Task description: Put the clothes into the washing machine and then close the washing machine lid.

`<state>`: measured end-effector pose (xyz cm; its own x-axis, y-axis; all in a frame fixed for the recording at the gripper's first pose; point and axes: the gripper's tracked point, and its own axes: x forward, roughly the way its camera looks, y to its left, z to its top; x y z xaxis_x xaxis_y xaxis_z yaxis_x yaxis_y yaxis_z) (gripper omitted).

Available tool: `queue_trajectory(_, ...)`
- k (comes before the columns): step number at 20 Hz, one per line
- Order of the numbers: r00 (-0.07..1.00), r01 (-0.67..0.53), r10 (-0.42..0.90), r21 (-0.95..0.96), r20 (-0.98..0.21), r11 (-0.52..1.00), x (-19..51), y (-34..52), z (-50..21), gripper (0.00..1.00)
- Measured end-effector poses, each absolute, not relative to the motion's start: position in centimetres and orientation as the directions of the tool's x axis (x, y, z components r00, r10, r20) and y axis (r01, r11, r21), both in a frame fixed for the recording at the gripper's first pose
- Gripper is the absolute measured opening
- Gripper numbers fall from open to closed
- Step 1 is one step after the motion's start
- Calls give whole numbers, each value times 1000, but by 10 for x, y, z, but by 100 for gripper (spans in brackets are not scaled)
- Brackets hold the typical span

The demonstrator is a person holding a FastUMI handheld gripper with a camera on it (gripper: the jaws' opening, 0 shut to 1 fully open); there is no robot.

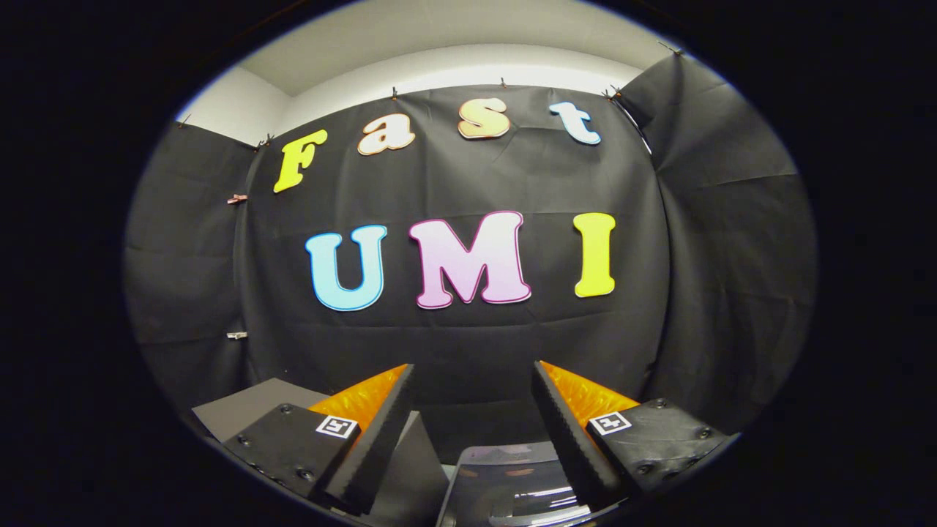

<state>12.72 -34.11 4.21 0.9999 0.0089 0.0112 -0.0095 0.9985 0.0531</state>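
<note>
My gripper (472, 366) is held high and level, facing the black cloth wall, and it is open with nothing between the fingers. Low down between the fingers, close under them, lies a glossy translucent panel (509, 479) with reflections on it; it looks like the washing machine lid, though I cannot tell whether it is raised or down. The right finger covers that panel's right side.
A flat grey surface (245, 406) stretches out behind and beside the left finger, and another grey piece (417, 461) sits just left of the glossy panel. The black cloth wall (476, 344) stands a short way ahead and wraps round both sides.
</note>
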Motion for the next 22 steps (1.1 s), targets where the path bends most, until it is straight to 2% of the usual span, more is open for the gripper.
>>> queue_trajectory(6,999,-30,28,54,39,998,115,-313,63,99)
queue_trajectory(22,999,-5,1,74,53,997,112,-316,82,99)
